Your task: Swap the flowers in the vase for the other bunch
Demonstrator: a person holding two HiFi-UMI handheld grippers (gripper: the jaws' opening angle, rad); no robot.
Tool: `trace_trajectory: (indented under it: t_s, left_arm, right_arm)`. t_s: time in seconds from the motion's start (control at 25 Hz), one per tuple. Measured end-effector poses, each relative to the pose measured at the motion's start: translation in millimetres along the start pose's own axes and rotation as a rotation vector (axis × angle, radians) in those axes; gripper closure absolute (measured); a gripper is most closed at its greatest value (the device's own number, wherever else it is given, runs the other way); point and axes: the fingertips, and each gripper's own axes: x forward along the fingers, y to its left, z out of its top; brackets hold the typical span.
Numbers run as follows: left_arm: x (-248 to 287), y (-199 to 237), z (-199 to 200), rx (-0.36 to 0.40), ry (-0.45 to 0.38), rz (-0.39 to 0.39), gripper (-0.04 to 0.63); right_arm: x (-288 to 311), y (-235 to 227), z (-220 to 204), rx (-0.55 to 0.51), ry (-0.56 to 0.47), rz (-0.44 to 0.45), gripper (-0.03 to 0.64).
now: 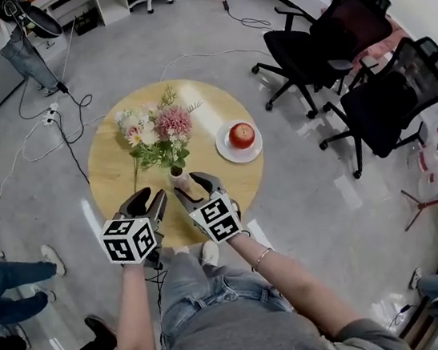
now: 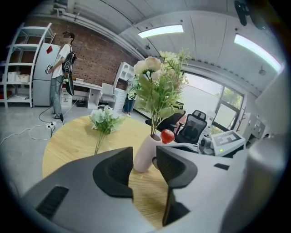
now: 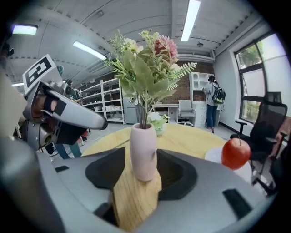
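Between the right gripper's [image 3: 142, 159] parted jaws stands the vase [image 3: 143, 145].

The right gripper [image 3: 143, 178] has its jaws apart around a pale pink ceramic vase [image 3: 143, 152] of mixed pink and white flowers [image 3: 145, 63], upright on the round wooden counter [image 3: 195, 136]. To the right, a red apple [image 3: 236, 153] sits on a white plate [image 3: 214, 157].

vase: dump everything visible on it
The vase is a small pale pink cylinder with rounded shoulders, matte like ceramic, with no visible damage. It stands upright on the round wooden table, near the person's edge, holding a mixed bouquet of pink and white blooms with greenery. The right tool has open jaws framing it, without visible contact; only the table and stems touch it.
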Motion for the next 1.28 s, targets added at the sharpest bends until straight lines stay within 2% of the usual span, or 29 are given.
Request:
trace_trajectory:
  t_s: [0.2,0.52,0.92,1.28]
  left_arm:
    - [-1.4,2.3,-12.3,-0.017,0.002,0.030,0.471]
    - [-9.4,4.5,-24.2,-0.022,0.025,0.072,0.545]
    - [-33.8,-6.1,-30.0,0.044,-0.009,0.058,0.575]
    - [-77.7,-2.0,-48.7,0.049,-0.066,0.050,0.577]
  right_arm:
    - [-16.8,5.7,-10.4,0.040,0.002,0.007,0.416]
    - [-52.1,1.7,-6.7,0.097,-0.035,-0.032,0.589]
    - [-80.1,22.6,8.2,0.108,-0.087,-0.070,0.606]
    - [-108.7,56.8,4.9,0.127,-0.130,-0.149,0.607]
